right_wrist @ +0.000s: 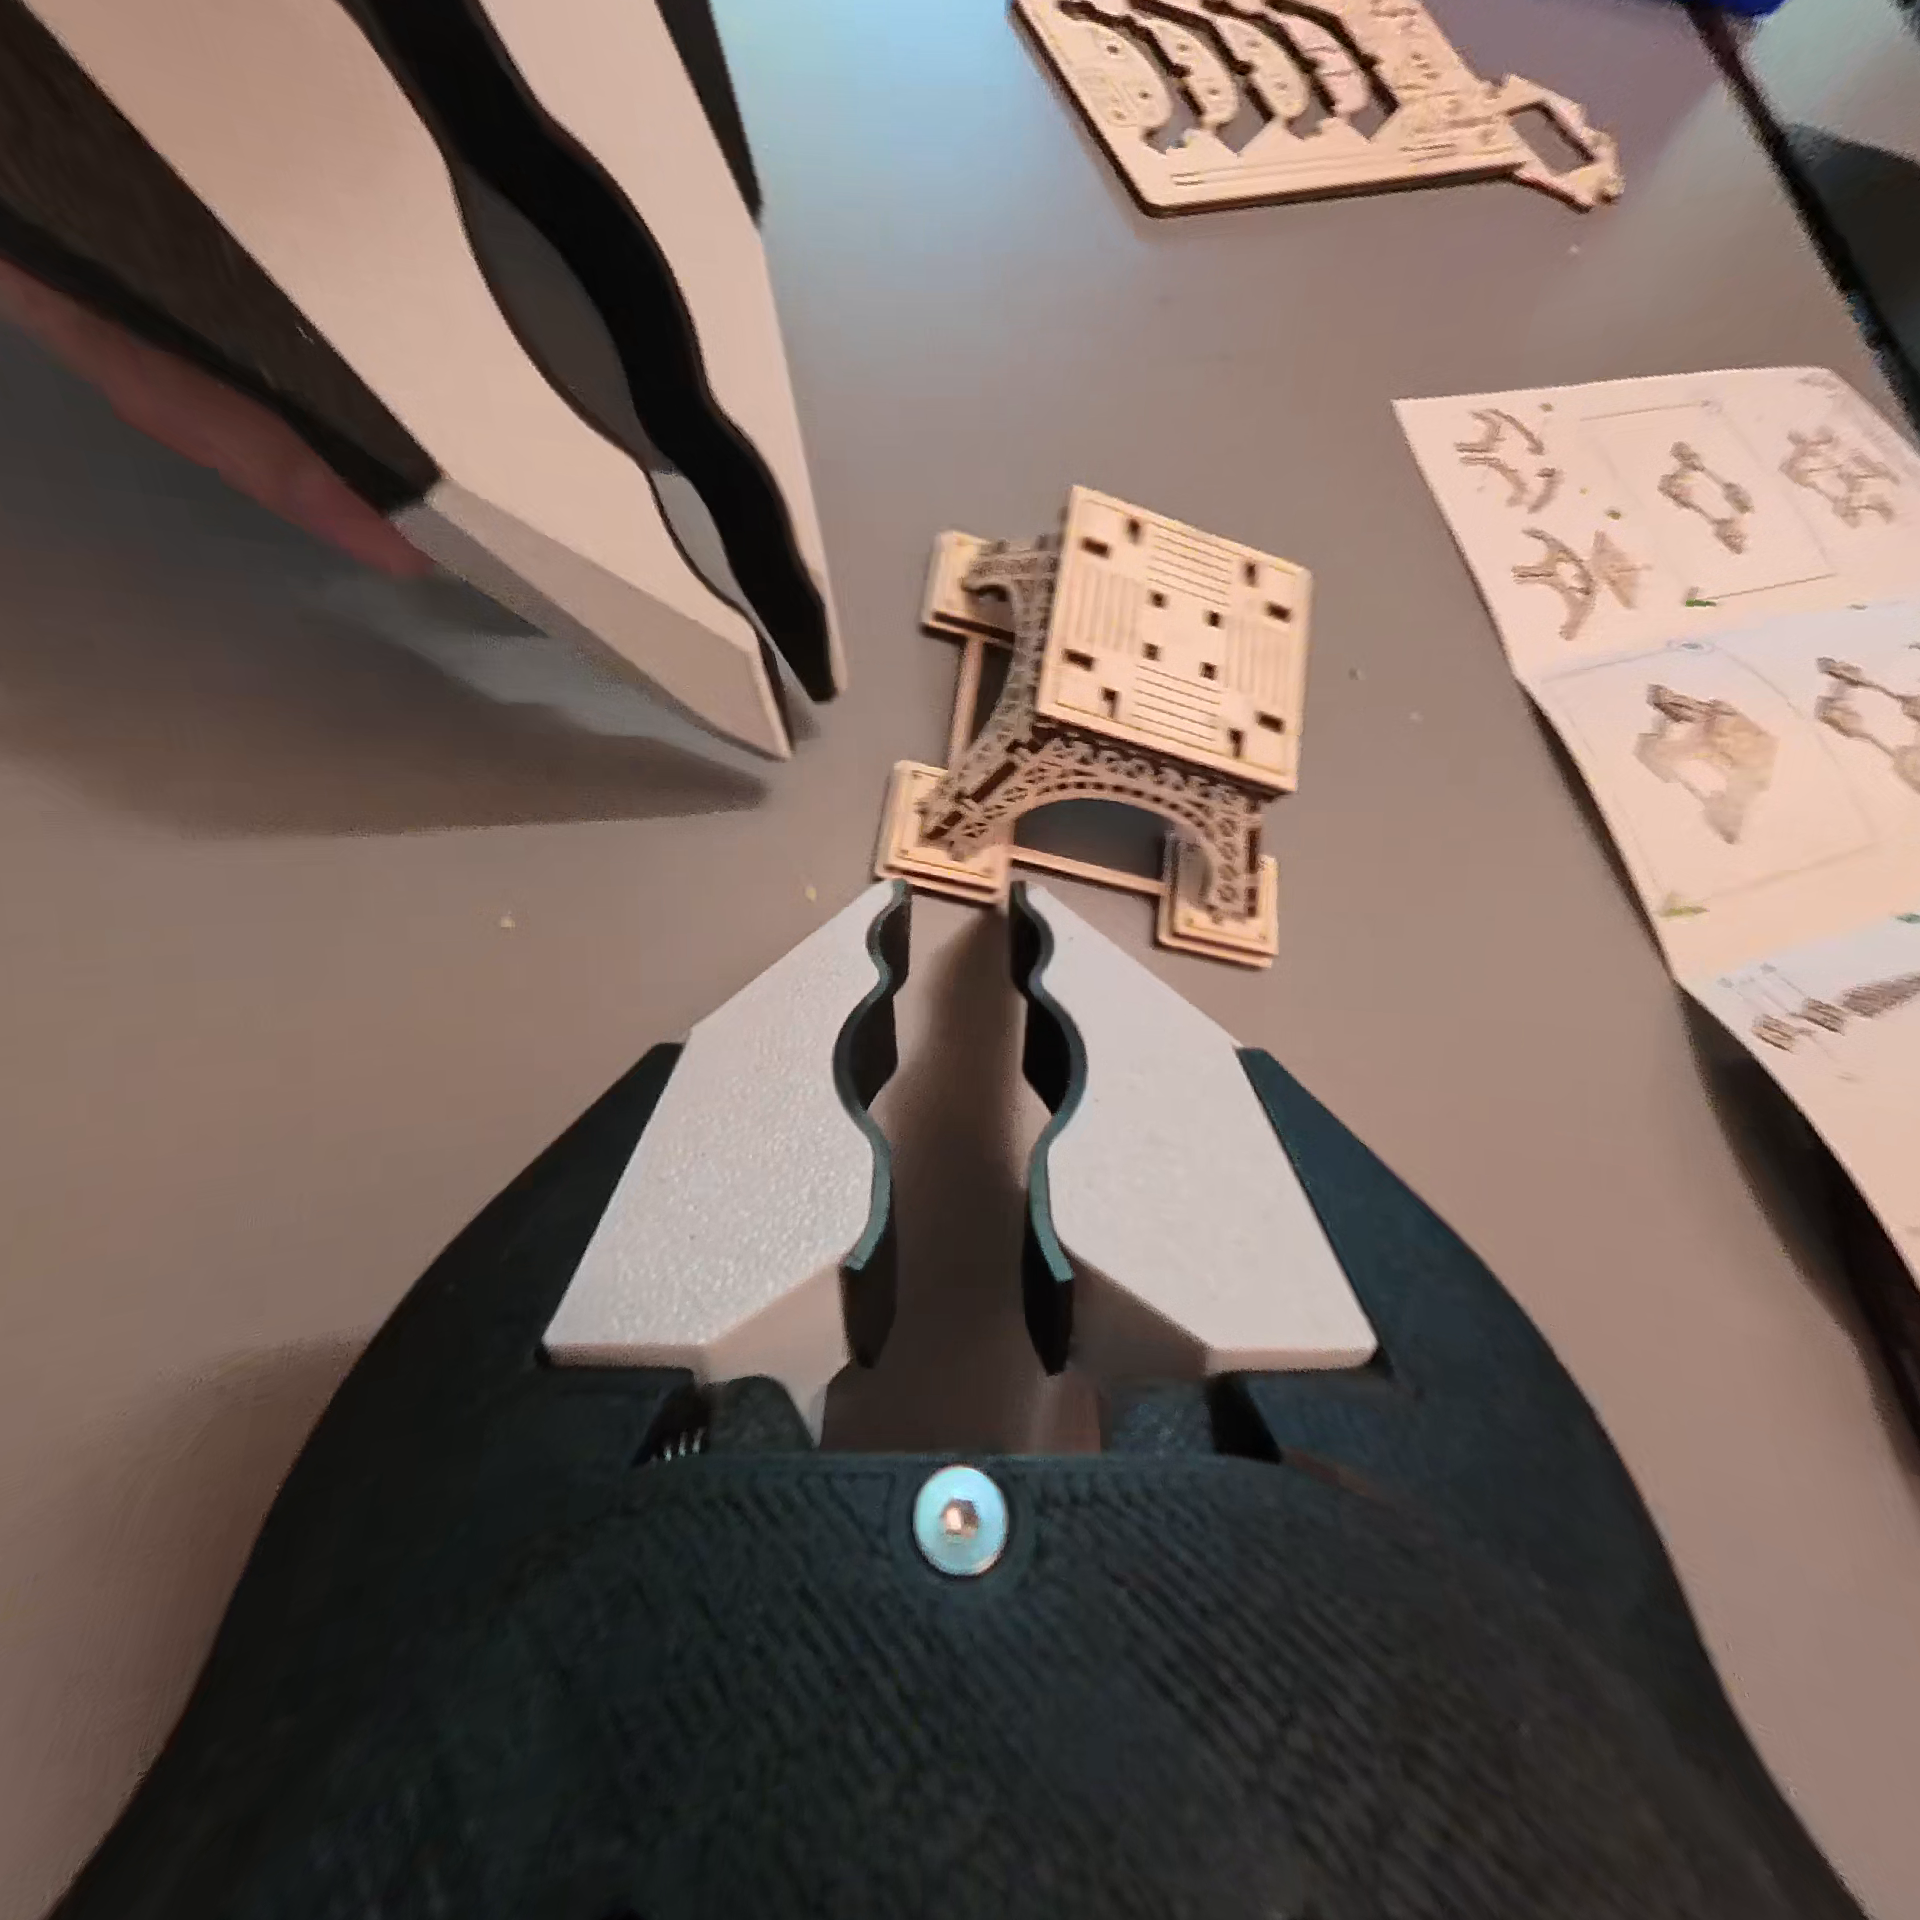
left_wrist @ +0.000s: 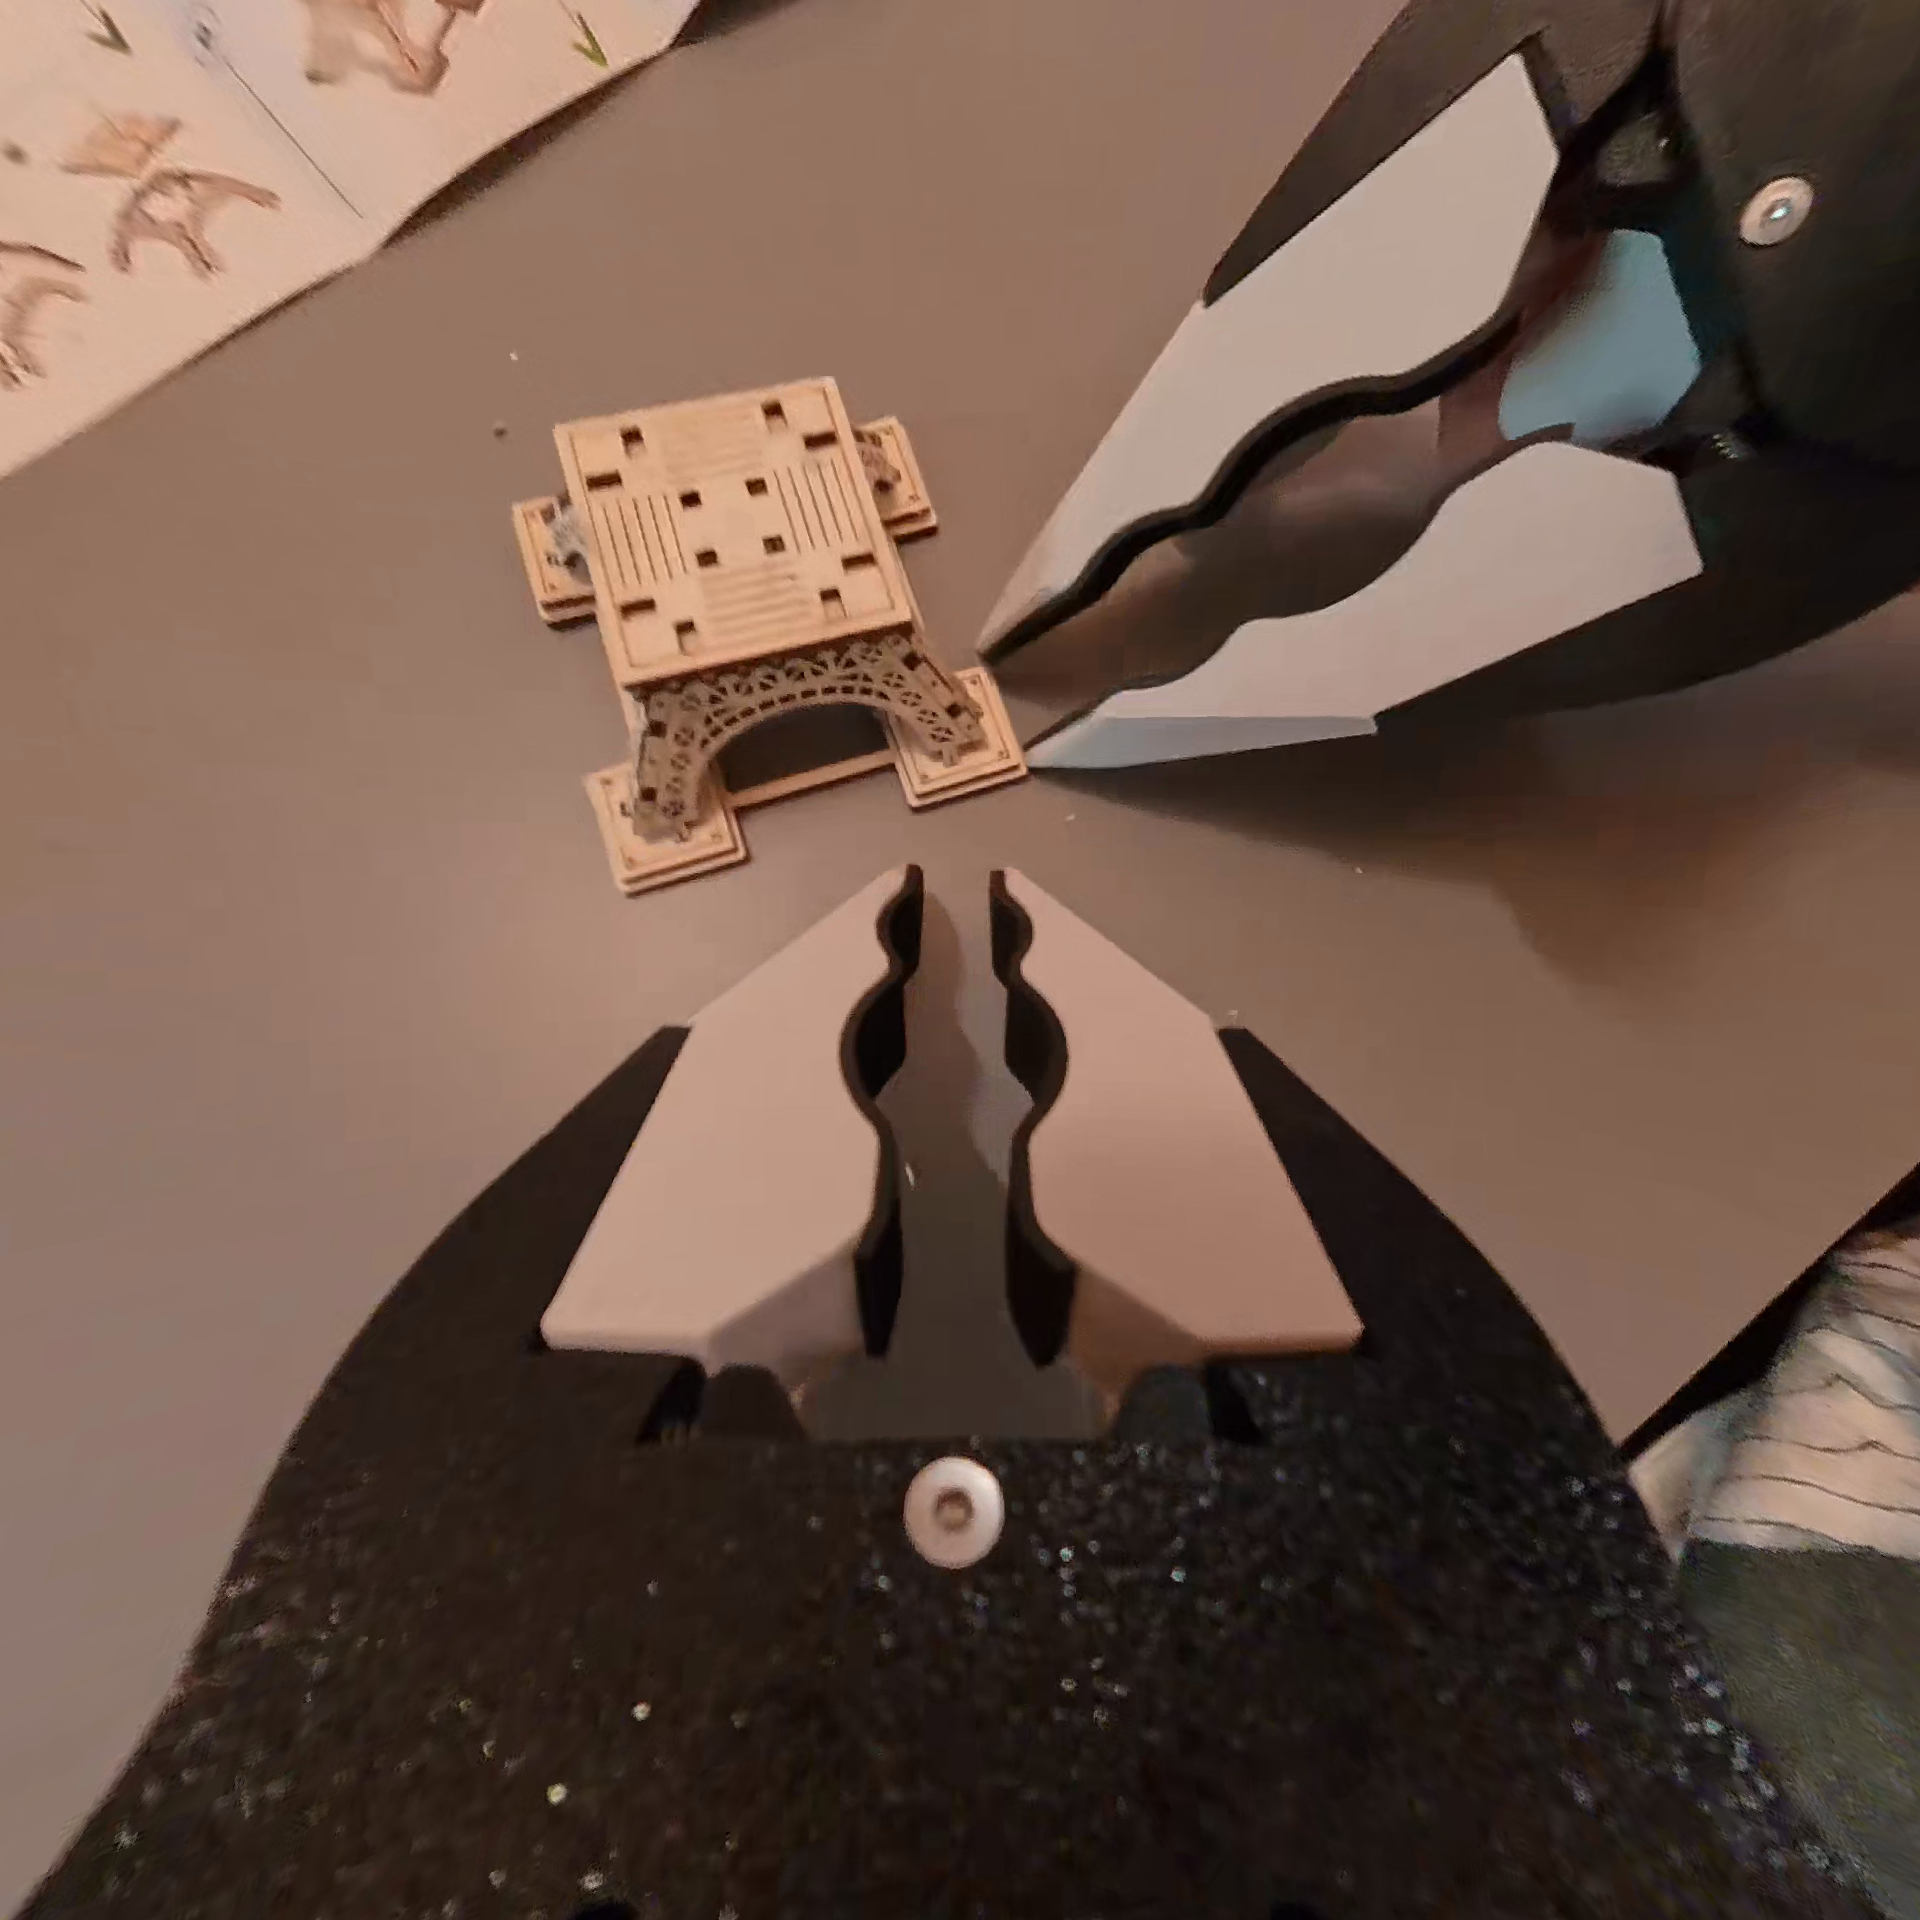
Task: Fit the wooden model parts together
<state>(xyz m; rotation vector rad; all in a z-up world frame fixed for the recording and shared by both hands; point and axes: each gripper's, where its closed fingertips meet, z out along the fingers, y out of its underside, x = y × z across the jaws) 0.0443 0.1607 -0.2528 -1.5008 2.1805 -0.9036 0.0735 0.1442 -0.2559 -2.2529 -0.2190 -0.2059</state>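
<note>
A wooden tower base (left_wrist: pixel 727 520) stands on the grey table (left_wrist: pixel 312 987). It has four stepped feet, lattice arches and a flat slotted platform on top. My left gripper (left_wrist: pixel 954 878) is just in front of it, empty, its jaws a narrow gap apart. My right gripper (left_wrist: pixel 1008 701) comes in from the right, tips close to the model's front right foot. In the right wrist view the model (right_wrist: pixel 1174 634) lies just beyond my right gripper (right_wrist: pixel 956 891), which is empty and narrowly open. The left gripper (right_wrist: pixel 805 722) shows at the upper left there.
A paper instruction sheet (left_wrist: pixel 156 208) lies at the far left; it also shows in the right wrist view (right_wrist: pixel 1714 675). A flat wooden sheet of cut-out parts (right_wrist: pixel 1299 104) lies beyond the model. The table's edge (left_wrist: pixel 1766 1299) runs at the lower right. One gripper's finger ends stand about 4 centimetres off the other's.
</note>
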